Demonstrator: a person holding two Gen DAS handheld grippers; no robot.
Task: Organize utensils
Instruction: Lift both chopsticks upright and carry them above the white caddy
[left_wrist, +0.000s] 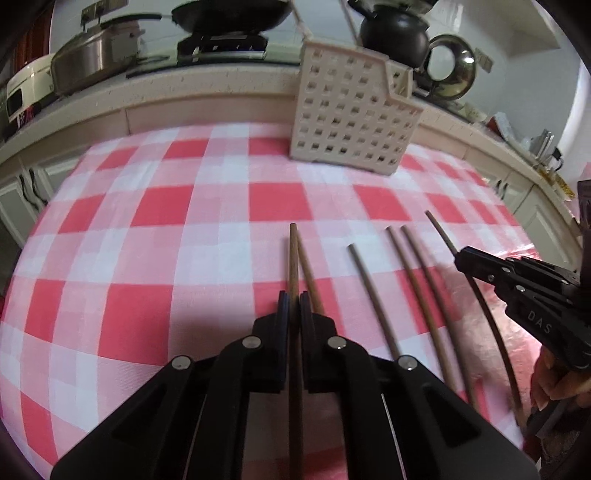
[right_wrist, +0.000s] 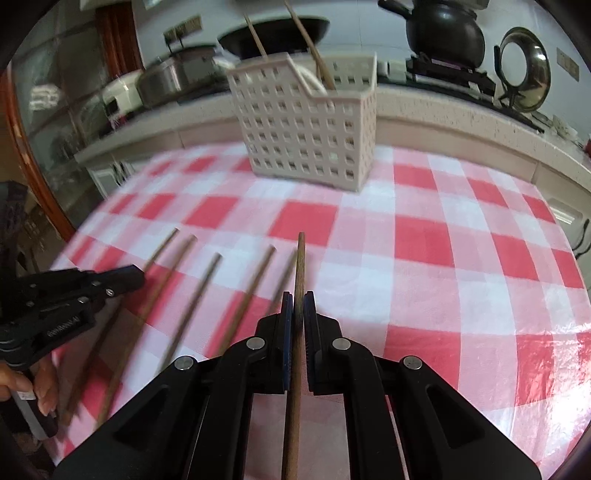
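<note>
Between the pads of my left gripper (left_wrist: 293, 306), which is shut, runs a brown wooden chopstick (left_wrist: 293, 258), its tip pointing away over the checked cloth. A second chopstick (left_wrist: 309, 273) lies right beside it on the cloth. Further right, my right gripper (left_wrist: 460, 256) is shut on another chopstick (left_wrist: 439, 229). The right wrist view shows that gripper (right_wrist: 298, 306) clamped on its chopstick (right_wrist: 300, 258), and the left gripper (right_wrist: 138, 277) low at the left. Several loose chopsticks (right_wrist: 199, 295) lie between the two. The beige perforated utensil basket (right_wrist: 306, 136) stands beyond, with two chopsticks (right_wrist: 317, 62) in it.
The red-and-white checked tablecloth (right_wrist: 443, 258) covers the table. Behind it runs a kitchen counter (left_wrist: 221, 85) with a wok, a steel pot, a black kettle and a metal lid. A person's hand (right_wrist: 40, 391) shows at the lower left in the right wrist view.
</note>
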